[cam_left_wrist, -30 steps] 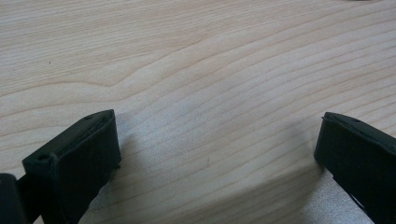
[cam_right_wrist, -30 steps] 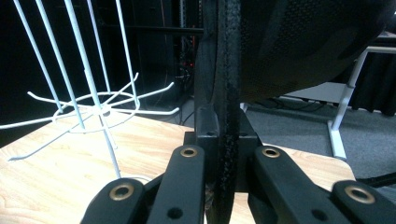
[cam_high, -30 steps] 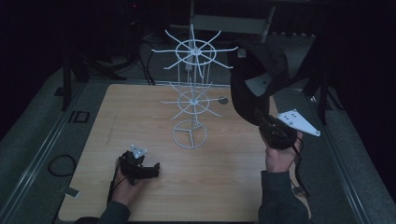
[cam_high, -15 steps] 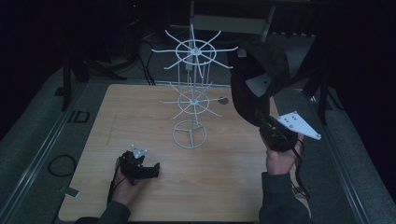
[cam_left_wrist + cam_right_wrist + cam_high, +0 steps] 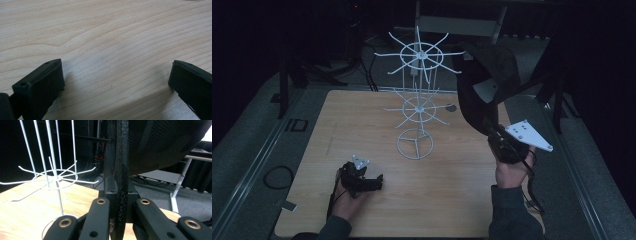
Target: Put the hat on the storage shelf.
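Observation:
A white wire rack [image 5: 418, 107] stands upright on the wooden table [image 5: 357, 120], with two tiers of spokes on a pole and a ring base. At the table's right side my right gripper [image 5: 487, 126] is shut on the brim of a black cap [image 5: 492, 75], which it holds raised just to the right of the rack's upper spokes. In the right gripper view the jaws [image 5: 121, 195] pinch the thin black brim edge, the cap's crown [image 5: 162, 142] looms above, and the rack [image 5: 56, 178] is to the left. My left gripper [image 5: 373, 183] rests on the table near the front left, open [image 5: 117, 82] over bare wood.
The room around the table is dark. A pale bench [image 5: 457, 25] stands behind the rack, and a white stand leg [image 5: 176, 195] rises beyond the table's edge. A cable loop [image 5: 277, 176] lies on the floor at left. Bare wood lies between the two grippers.

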`<act>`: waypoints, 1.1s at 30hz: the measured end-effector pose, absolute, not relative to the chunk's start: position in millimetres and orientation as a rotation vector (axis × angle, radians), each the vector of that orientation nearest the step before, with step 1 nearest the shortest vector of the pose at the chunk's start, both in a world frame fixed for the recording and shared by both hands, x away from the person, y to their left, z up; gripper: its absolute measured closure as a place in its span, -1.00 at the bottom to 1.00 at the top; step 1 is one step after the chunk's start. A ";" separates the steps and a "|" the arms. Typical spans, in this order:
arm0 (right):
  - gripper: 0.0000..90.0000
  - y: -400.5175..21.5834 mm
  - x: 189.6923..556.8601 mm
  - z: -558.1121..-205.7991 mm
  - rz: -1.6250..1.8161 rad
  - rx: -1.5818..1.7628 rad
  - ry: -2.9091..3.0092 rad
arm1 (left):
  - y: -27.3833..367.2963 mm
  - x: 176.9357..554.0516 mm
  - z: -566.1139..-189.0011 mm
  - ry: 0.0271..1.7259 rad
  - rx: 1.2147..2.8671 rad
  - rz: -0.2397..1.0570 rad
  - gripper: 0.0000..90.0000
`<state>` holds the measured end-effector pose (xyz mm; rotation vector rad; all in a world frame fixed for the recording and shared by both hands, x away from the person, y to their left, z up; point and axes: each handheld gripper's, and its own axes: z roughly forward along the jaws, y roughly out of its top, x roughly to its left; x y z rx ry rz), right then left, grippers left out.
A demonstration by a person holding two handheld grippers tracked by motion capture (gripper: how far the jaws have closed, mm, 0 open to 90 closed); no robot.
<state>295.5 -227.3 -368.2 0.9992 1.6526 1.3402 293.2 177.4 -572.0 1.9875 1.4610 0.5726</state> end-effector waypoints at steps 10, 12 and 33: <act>0.92 -223.1 293.3 -370.0 1.317 0.966 1.664 | 177.4 293.2 -572.0 1.461 1.987 0.572 -1.00; 0.92 -222.7 293.0 -370.2 1.317 0.964 1.666 | 177.4 293.2 -572.0 1.461 1.988 0.572 -1.00; 0.90 -210.0 297.6 -386.5 1.273 0.915 1.757 | 177.3 293.3 -572.1 1.462 1.985 0.573 -1.00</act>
